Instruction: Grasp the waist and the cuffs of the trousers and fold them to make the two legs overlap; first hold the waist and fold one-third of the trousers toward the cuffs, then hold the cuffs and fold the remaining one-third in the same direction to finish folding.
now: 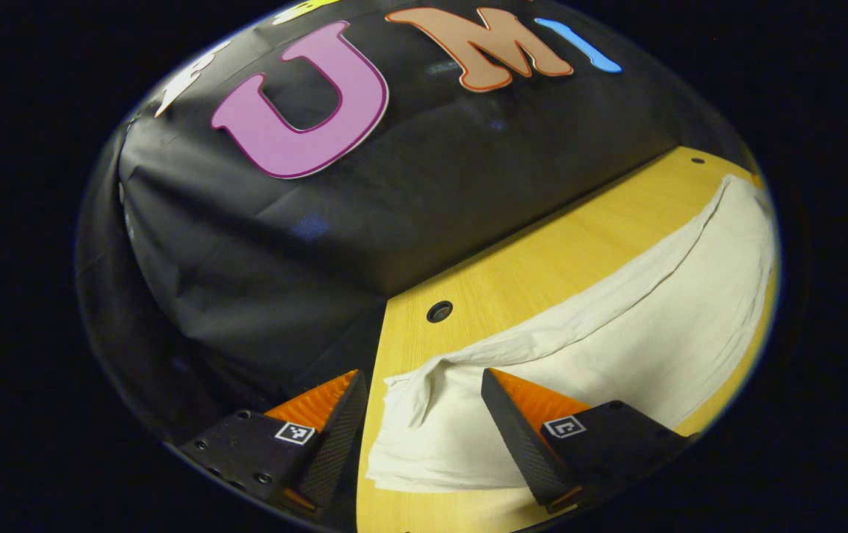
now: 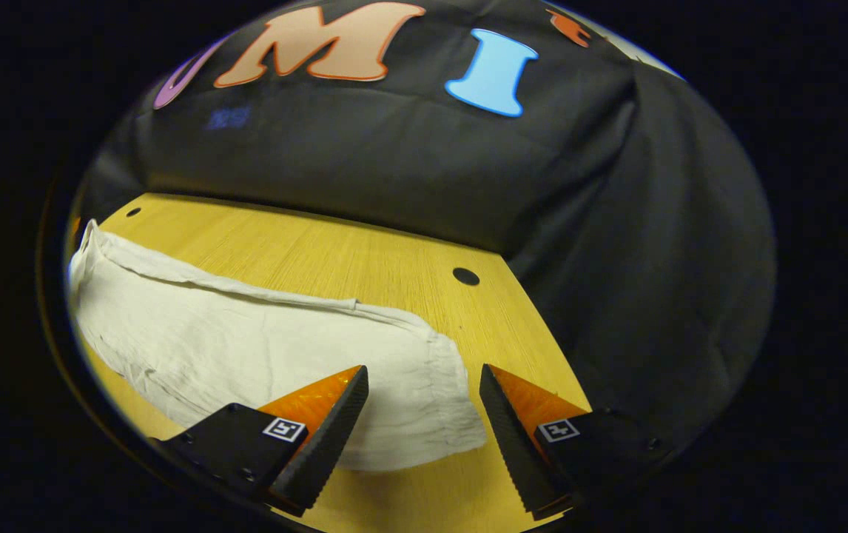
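Observation:
White trousers (image 1: 646,326) lie flat as one long strip on the wooden table (image 1: 542,259). In the left gripper view my left gripper (image 1: 420,381) is open and hovers over one end of the cloth, where a small corner flap is turned up; one finger is above the fabric, the other beyond the table's edge. In the right gripper view the trousers (image 2: 246,340) end in a gathered, crinkled hem. My right gripper (image 2: 424,374) is open astride that end, one finger over the cloth and one over bare table (image 2: 335,252). Neither gripper holds anything.
The black cloth wall (image 1: 305,244) closes off the back and sides of the table. Small round holes (image 1: 439,311) (image 2: 465,276) sit in the tabletop near the far corners. A strip of bare wood runs between the trousers and the wall.

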